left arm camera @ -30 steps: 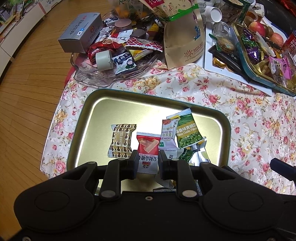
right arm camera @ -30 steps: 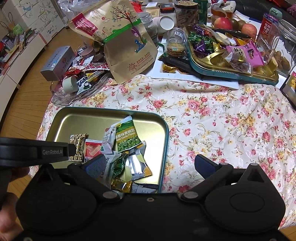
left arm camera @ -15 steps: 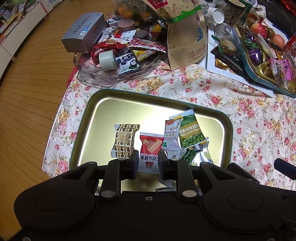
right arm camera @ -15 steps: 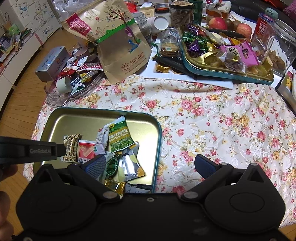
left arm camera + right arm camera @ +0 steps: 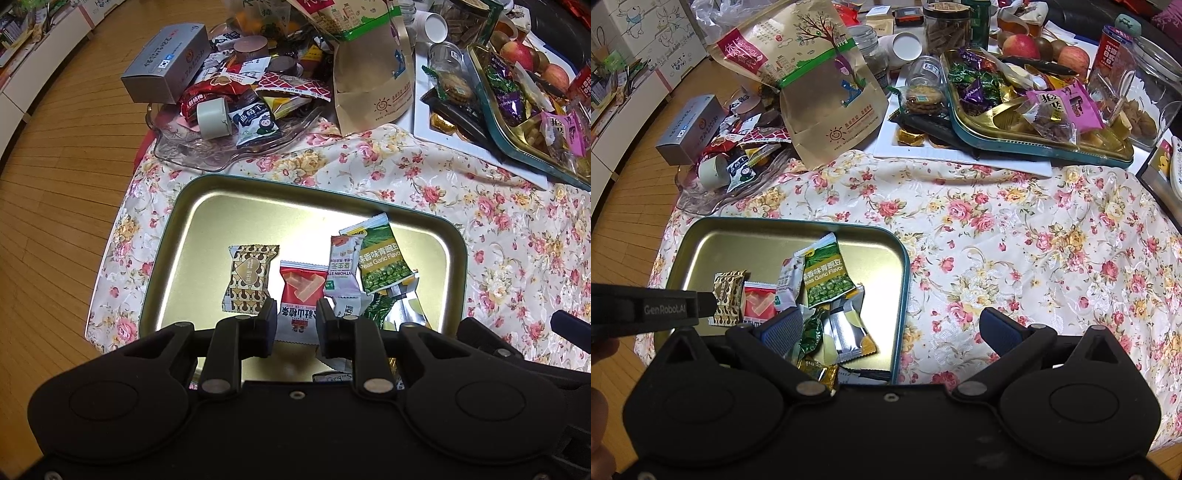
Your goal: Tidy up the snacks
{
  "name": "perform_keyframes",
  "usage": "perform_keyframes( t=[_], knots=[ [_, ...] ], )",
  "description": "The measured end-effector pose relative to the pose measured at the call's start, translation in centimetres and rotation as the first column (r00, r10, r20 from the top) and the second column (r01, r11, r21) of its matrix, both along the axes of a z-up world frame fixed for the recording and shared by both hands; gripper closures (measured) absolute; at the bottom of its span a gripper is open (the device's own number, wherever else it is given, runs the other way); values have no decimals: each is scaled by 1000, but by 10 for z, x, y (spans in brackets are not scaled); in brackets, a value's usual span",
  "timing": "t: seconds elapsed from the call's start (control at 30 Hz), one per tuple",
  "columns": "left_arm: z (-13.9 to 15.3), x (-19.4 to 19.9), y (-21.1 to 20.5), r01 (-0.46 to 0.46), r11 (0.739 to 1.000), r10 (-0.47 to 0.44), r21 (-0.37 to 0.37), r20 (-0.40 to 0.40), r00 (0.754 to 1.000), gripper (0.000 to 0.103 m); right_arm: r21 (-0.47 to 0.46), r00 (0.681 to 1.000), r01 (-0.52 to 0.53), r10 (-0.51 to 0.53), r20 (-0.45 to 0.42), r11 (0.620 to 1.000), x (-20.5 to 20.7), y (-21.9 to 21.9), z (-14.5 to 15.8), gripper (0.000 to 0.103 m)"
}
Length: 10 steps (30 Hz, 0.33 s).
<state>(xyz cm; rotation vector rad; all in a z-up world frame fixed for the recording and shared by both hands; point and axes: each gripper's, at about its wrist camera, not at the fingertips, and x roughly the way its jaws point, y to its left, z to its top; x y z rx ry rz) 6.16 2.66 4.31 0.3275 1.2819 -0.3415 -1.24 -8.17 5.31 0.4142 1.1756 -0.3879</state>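
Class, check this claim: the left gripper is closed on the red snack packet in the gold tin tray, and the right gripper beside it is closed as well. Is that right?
One detail is wrong. The right gripper is open, its blue-padded fingers spread wide with nothing between them, as the right wrist view shows. The left gripper is indeed closed on the red snack packet in the gold tin tray.
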Motion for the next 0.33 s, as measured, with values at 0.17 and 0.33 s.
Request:
perform_keyframes(
  t=[0.17, 0.33],
  knots=[
    [0, 0, -1, 3, 1000, -3, 1, -3, 1000, 72, 1, 1000, 3, -3, 3, 1000, 0, 0, 1, 0],
    [0, 0, 0, 2, 1000, -2, -3, -2, 1000, 72, 1, 1000, 3, -3, 3, 1000, 0, 0, 1, 0]
  ],
)
